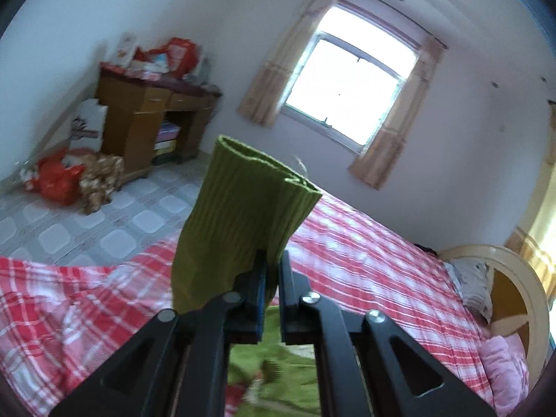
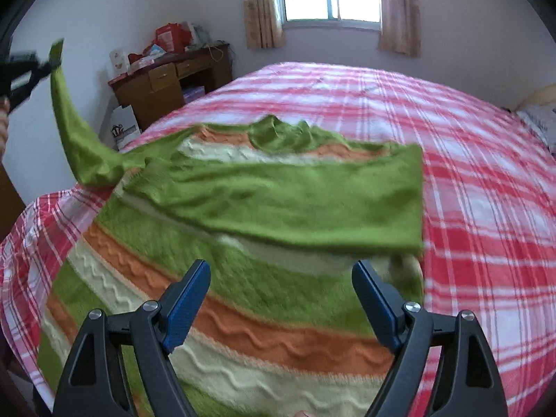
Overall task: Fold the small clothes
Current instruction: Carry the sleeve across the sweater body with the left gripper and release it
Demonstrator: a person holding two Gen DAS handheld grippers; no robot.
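Right wrist view, one striped sweater (image 2: 243,278) on one bed (image 2: 486,208), right gripper (image 2: 281,299) released, left gripper (image 2: 48,64) clenching one sleeve (image 2: 80,139).

Sweater (image 2: 243,278) blurred, hem cut off at bottom edge of right wrist view. Left gripper (image 2: 41,66) cut off at upper left edge. Desk clutter (image 1: 163,59) indistinct, unidentifiable.

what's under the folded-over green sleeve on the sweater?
Under the folded sleeve lies the sweater body: green, cream and orange bands show around it. The stripes directly beneath are covered. The other sleeve is lifted off in the left claw.
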